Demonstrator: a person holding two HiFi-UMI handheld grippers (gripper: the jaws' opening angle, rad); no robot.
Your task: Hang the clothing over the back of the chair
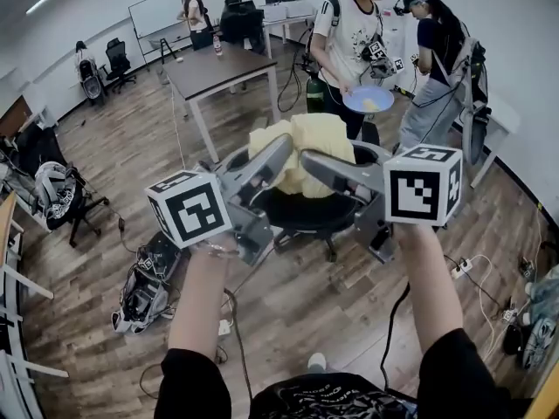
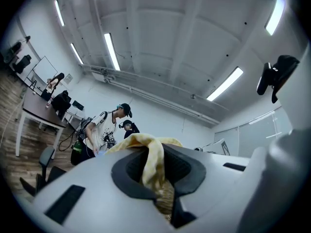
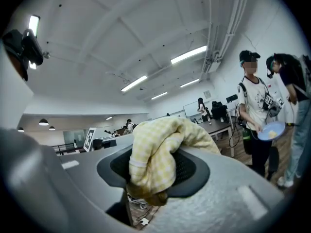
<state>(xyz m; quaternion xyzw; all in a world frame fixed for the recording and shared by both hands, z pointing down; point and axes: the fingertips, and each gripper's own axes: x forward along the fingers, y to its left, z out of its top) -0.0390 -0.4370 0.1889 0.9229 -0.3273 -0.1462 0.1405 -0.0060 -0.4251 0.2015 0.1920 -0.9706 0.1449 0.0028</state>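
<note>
A pale yellow checked garment [image 1: 307,140] hangs bunched above a black office chair [image 1: 306,213] in the head view. My left gripper [image 1: 281,153] comes in from the left and is shut on the cloth's left side. From the right, my right gripper [image 1: 309,161] is shut on its other side. A fold of the garment [image 2: 152,165] is pinched between the dark pads in the left gripper view. A thicker wad of the garment [image 3: 158,155] is clamped in the right gripper view. The cloth and the grippers hide most of the chair's back.
Two people stand just behind the chair; one [image 1: 351,35] holds a blue plate [image 1: 368,100]. A brown table [image 1: 218,68] stands at the back left. Bags [image 1: 145,290] and cables lie on the wood floor at the left. Another chair [image 1: 58,195] stands at the far left.
</note>
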